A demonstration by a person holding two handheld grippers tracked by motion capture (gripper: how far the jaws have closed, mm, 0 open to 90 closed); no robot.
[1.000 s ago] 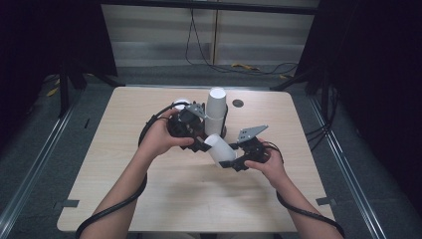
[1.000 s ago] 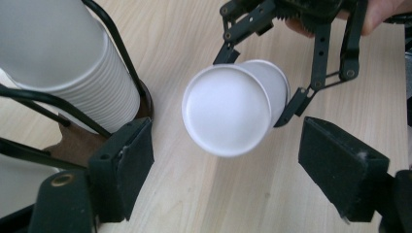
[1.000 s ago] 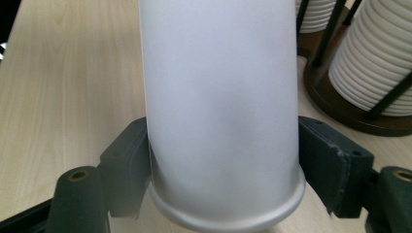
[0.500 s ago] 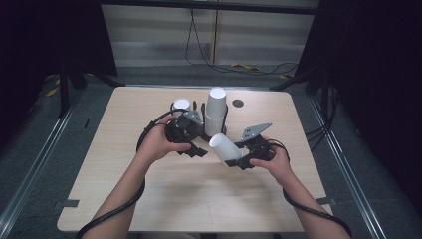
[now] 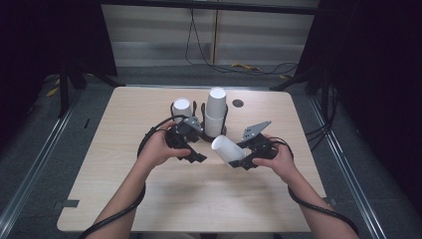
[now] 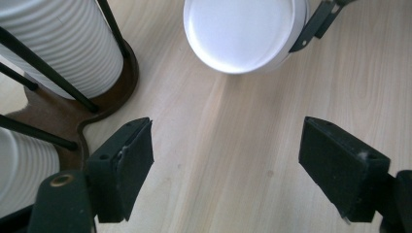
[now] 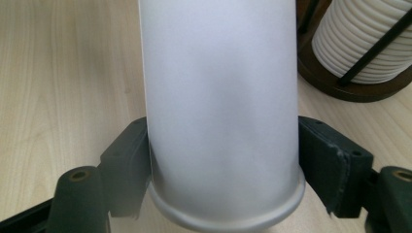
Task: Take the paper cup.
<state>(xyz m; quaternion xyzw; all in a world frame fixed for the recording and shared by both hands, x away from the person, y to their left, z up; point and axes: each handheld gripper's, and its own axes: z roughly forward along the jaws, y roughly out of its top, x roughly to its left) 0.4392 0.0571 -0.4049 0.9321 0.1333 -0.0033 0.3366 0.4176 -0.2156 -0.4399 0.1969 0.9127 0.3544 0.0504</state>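
Observation:
My right gripper (image 5: 240,158) (image 7: 223,165) is shut on a white paper cup (image 5: 225,148) (image 7: 221,87) near its rim. The cup lies tilted, with its closed bottom pointing toward the left gripper. My left gripper (image 5: 197,154) (image 6: 226,170) stands open just above the tabletop, with only bare wood between its jaws. In the left gripper view the cup's round bottom (image 6: 243,34) sits a short way ahead of the jaws, apart from them.
A dark wire rack on a brown base (image 6: 63,116) holds a tall stack of white cups (image 5: 216,112) (image 7: 369,43) and a shorter stack (image 5: 182,108), just beyond both grippers. A small dark disc (image 5: 238,103) lies near the table's far edge.
The left hand has sunk toward the table and come a little nearer the front, away from the rack. The right gripper has kept the cup almost still.

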